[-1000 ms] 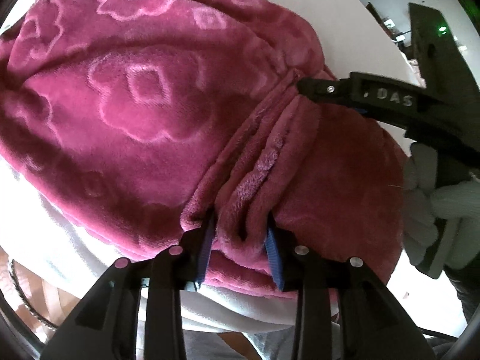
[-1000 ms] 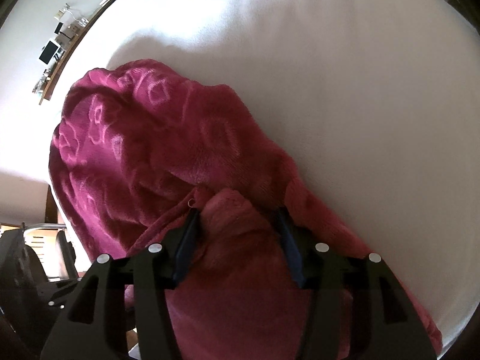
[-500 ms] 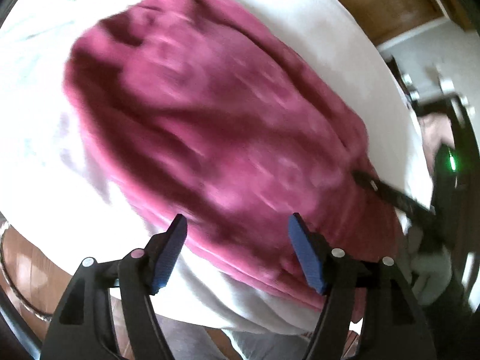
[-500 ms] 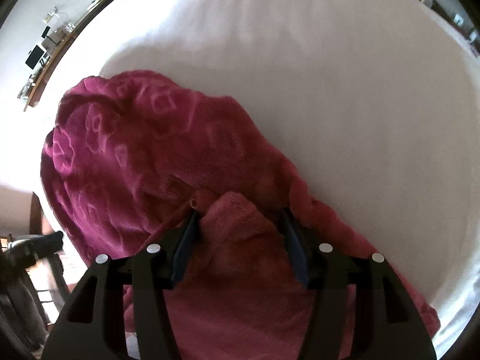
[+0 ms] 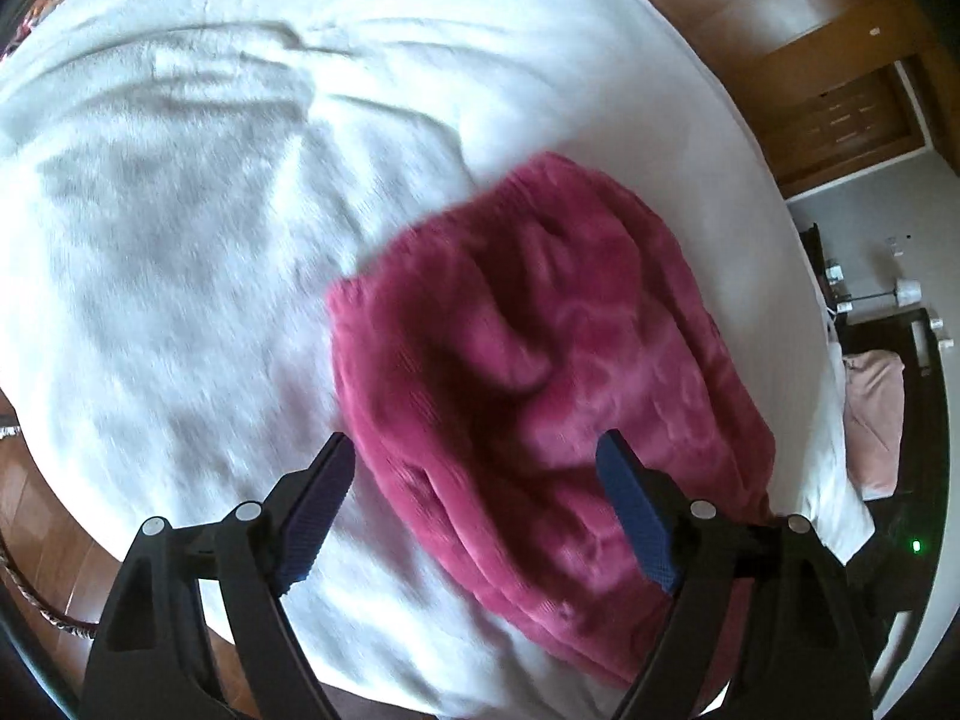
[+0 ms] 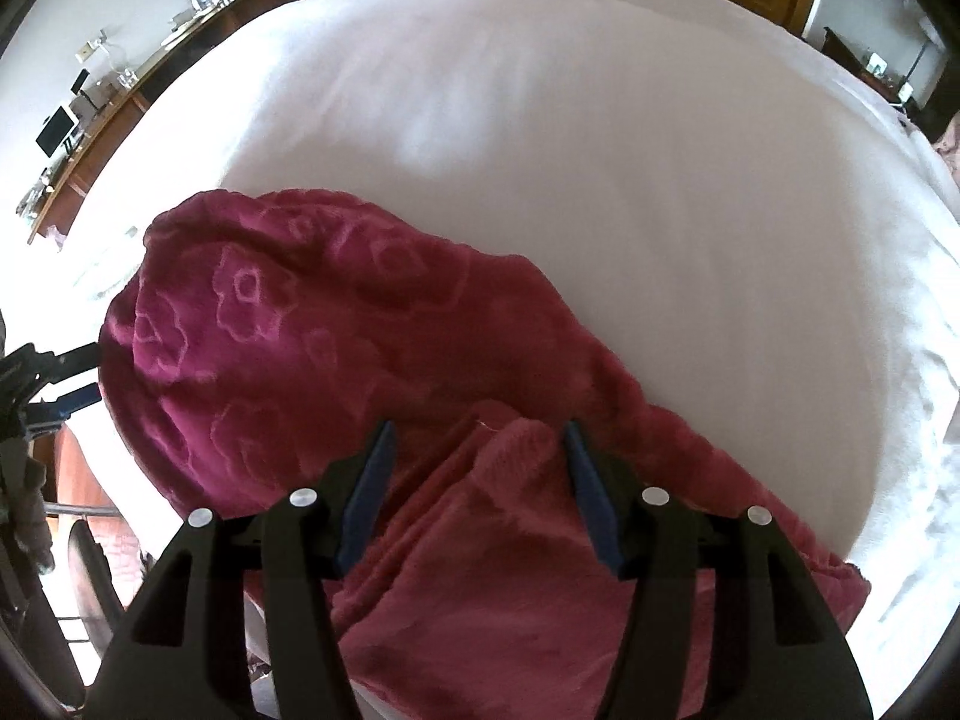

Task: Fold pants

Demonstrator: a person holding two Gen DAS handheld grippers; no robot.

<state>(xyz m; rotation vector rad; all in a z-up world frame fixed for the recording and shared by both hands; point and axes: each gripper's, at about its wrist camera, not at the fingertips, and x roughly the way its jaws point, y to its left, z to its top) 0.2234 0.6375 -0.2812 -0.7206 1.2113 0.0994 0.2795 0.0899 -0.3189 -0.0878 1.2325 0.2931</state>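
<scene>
The magenta fleece pants (image 5: 540, 396) with an embossed flower pattern lie bunched in a folded heap on the white bed (image 5: 198, 192). My left gripper (image 5: 474, 462) is wide open and empty, held above the heap's near edge. In the right wrist view the pants (image 6: 288, 330) fill the lower left. My right gripper (image 6: 480, 450) has its jaws parted around a thick fold of the fabric, the fabric lying between the blue pads (image 6: 366, 492). The left gripper (image 6: 66, 378) shows at the far left edge there.
The white bed cover (image 6: 630, 192) stretches wide beyond the pants. A wooden counter with a kettle and small items (image 6: 120, 72) runs along the wall. Wooden floor and cabinets (image 5: 840, 60) lie past the bed; a pink cushion (image 5: 873, 420) sits at the right.
My left gripper let go of the pants' fold, opened wide and pulled up and back. My right gripper's jaws have widened slightly around the fold and lifted a little.
</scene>
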